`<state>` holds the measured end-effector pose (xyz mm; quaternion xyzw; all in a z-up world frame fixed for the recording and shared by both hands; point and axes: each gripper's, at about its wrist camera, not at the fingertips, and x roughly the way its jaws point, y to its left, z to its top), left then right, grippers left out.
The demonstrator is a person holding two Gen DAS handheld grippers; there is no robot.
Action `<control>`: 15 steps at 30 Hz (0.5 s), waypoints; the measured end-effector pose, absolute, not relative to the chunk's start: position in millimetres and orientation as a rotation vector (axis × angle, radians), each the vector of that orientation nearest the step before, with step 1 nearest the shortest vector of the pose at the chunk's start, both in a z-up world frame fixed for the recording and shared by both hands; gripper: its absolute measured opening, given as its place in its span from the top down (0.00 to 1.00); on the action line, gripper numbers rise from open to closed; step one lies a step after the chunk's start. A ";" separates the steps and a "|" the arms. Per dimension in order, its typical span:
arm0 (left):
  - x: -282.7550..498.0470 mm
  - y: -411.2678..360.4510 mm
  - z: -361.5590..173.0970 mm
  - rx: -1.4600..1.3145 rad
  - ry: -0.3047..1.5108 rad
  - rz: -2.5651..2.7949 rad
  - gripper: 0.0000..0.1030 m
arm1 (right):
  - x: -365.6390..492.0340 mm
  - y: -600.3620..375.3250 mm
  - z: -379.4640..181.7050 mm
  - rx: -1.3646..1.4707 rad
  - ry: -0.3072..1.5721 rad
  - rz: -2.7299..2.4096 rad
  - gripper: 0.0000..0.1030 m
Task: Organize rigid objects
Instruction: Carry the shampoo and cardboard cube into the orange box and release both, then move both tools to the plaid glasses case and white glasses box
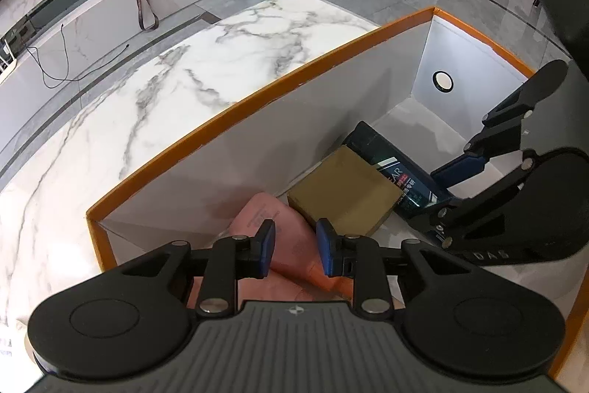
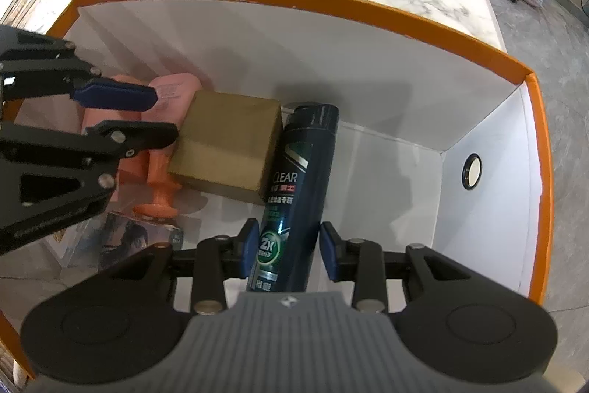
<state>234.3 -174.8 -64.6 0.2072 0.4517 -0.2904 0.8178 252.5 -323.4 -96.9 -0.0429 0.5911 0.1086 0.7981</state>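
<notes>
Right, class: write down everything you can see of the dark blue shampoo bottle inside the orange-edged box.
The shampoo bottle is a tall, glossy dark blue cylinder, plastic by its look, with a label reading CLEAR, a green round badge and small print. It lies tilted in the box, its flat dark cap end toward the far wall. Its side rests against the brown cardboard carton. The right gripper straddles its lower part; the left pad seems to touch it, while a gap shows at the right pad.

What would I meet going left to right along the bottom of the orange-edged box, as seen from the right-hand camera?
Left gripper → pink bottle → brown cardboard box → dark blue CLEAR bottle → round hole in the box's end wall.
</notes>
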 end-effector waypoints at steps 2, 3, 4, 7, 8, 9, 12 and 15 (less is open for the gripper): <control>229.1 -172.0 -61.8 0.440 0.952 -0.621 0.69 | 251.0 -323.1 -95.6 -0.102 1.260 0.224 0.64; 226.2 -170.1 -59.3 0.433 0.946 -0.622 0.69 | 249.6 -322.2 -94.4 -0.113 1.254 0.221 0.62; 224.3 -168.4 -57.1 0.426 0.944 -0.624 0.69 | 246.3 -321.2 -93.6 -0.123 1.250 0.220 0.60; 218.3 -161.2 -46.8 0.391 0.940 -0.632 0.69 | 240.6 -317.5 -86.6 -0.145 1.235 0.213 0.58; 215.8 -158.8 -42.2 0.380 0.934 -0.636 0.69 | 238.7 -315.7 -83.0 -0.152 1.227 0.211 0.57; 213.7 -157.0 -38.0 0.373 0.930 -0.636 0.68 | 237.1 -313.6 -79.4 -0.159 1.218 0.208 0.56; 206.1 -147.2 -22.6 0.345 0.911 -0.631 0.68 | 228.1 -305.7 -63.6 -0.171 1.181 0.214 0.50; 196.8 -136.4 -8.4 0.337 0.857 -0.626 0.68 | 221.3 -290.4 -44.7 -0.179 1.131 0.238 0.48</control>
